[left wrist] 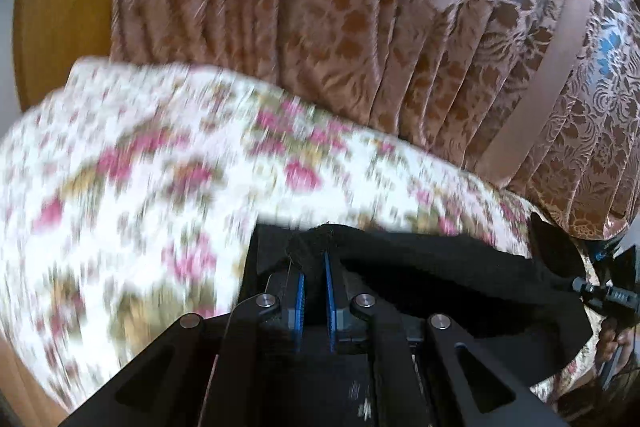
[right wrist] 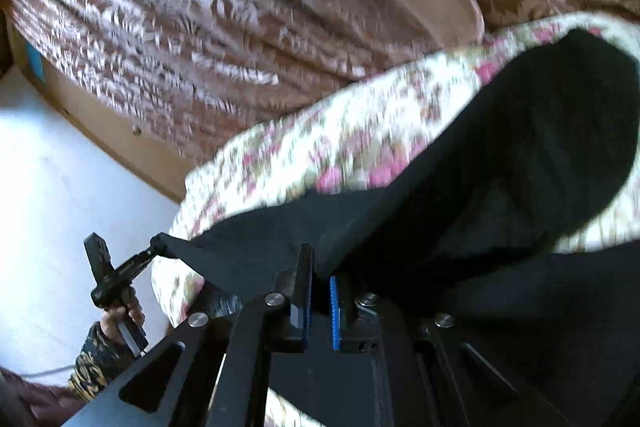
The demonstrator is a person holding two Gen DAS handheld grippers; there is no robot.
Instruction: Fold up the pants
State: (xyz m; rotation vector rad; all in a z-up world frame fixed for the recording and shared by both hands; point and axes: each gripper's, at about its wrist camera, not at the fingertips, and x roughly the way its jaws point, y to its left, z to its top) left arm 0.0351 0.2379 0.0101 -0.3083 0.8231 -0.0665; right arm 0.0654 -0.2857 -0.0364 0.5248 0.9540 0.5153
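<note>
While both views are blurred, the left hand-held gripper is closed on a bunched edge of the black pants, pinched between its blue pads. The right hand-held gripper is closed too, and it grips another edge of the pants between its fingers. From there the dark cloth stretches between the two grippers and lies over the floral bedcover of the bed. A hand holds the left tool. Behind the bed hangs a brown patterned curtain, and beside it stands a wooden door.
</note>
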